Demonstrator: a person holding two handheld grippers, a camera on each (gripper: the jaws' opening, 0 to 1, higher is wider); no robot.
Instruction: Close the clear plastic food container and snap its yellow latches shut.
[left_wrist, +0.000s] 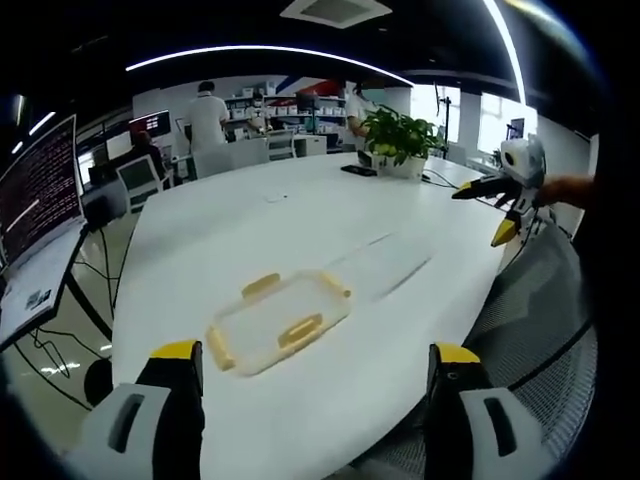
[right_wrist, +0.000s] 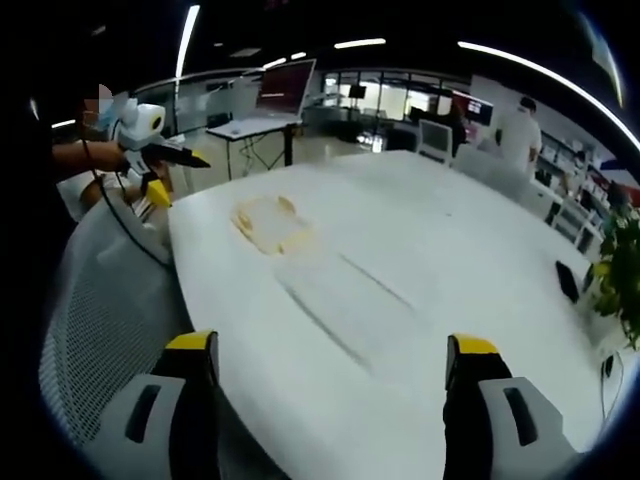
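A clear lid with yellow latches (left_wrist: 280, 320) lies flat on the white table (left_wrist: 250, 230), just ahead of my left gripper (left_wrist: 316, 352), whose jaws stand wide apart with nothing between them. The clear container base (left_wrist: 385, 265) lies just beyond the lid, apart from it and hard to make out. My right gripper (left_wrist: 485, 210) hovers open at the table's right edge, held by a hand. In the right gripper view the lid (right_wrist: 270, 225) is further off than the clear base (right_wrist: 345, 300), which lies ahead of my open right gripper (right_wrist: 330, 343). The left gripper (right_wrist: 170, 175) hangs open at the left.
A potted plant (left_wrist: 400, 135) and a dark phone (left_wrist: 357, 170) sit at the table's far end. Mesh chairs (left_wrist: 540, 300) (right_wrist: 110, 300) stand along the near edge. Monitors (left_wrist: 40, 190) stand to the left, and several people are at desks in the back.
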